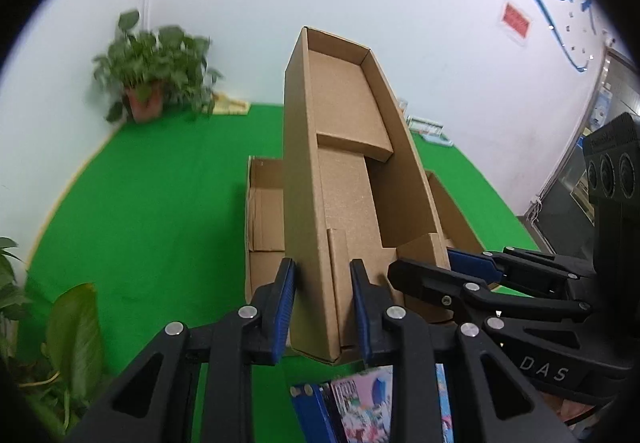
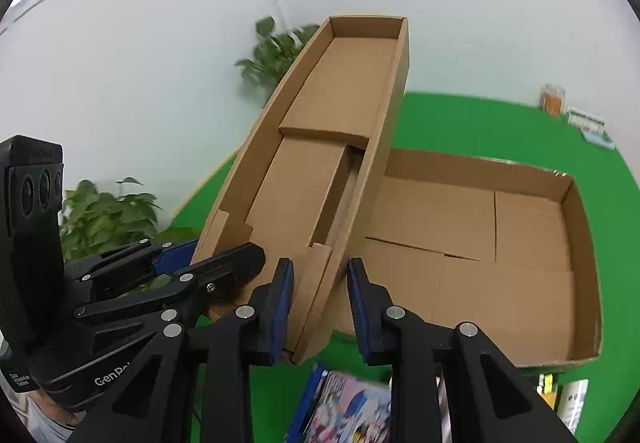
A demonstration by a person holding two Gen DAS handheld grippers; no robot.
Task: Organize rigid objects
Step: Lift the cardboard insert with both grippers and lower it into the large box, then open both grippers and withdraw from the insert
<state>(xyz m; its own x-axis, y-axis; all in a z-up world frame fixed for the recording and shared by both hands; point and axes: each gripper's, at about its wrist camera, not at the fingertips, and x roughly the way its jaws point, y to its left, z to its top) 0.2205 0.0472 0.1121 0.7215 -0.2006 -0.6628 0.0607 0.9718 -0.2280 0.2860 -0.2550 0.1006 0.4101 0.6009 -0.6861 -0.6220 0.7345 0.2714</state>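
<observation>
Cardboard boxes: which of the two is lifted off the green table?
The narrow box, tilted up and clamped by the left gripper and right gripper. The wide, shallow box lies flat on the table.

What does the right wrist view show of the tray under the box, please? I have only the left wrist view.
Observer: The tray is wide and open-topped, and the part of its floor that shows is bare; the raised box hides its left part.
Operator: How does the right claw grip the box?
Observer: The right claw straddles the side wall nearest the tray, at the box's near end, one finger inside and one outside.
Operator: Is anything beyond the tray?
Observer: An orange jar stands at the far edge of the table, clear of the tray.
</observation>
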